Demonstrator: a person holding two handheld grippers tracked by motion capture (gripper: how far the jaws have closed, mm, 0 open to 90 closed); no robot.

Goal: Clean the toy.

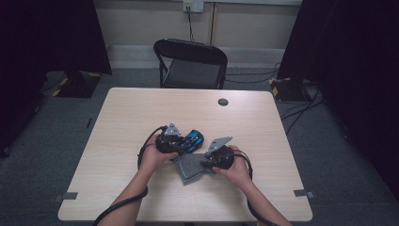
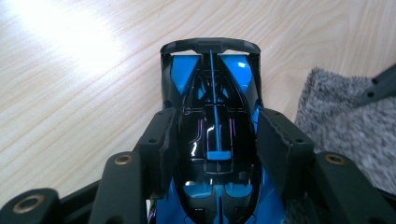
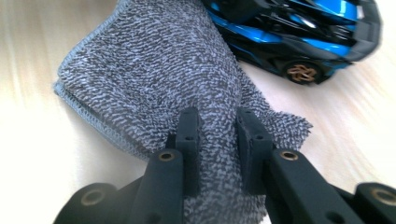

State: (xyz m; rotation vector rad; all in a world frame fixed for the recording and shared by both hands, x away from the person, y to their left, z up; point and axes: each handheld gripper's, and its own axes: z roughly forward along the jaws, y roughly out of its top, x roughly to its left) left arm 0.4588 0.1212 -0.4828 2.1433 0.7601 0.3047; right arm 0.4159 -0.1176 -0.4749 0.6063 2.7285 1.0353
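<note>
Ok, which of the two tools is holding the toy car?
The left tool: its jaws sit on either side of the blue and black toy car. The right tool is pinching the grey cloth instead.

Blue-black toy car (image 2: 212, 140) upright beside folded grey cloth (image 3: 154, 70).

High view sits above your side of the table (image 1: 141, 113), looking forward and down, fairly far off. Left gripper view looks close along the toy car (image 2: 215, 130). Right gripper view is close on the grey cloth (image 3: 154, 70). All three share car and cloth at table centre.
</note>
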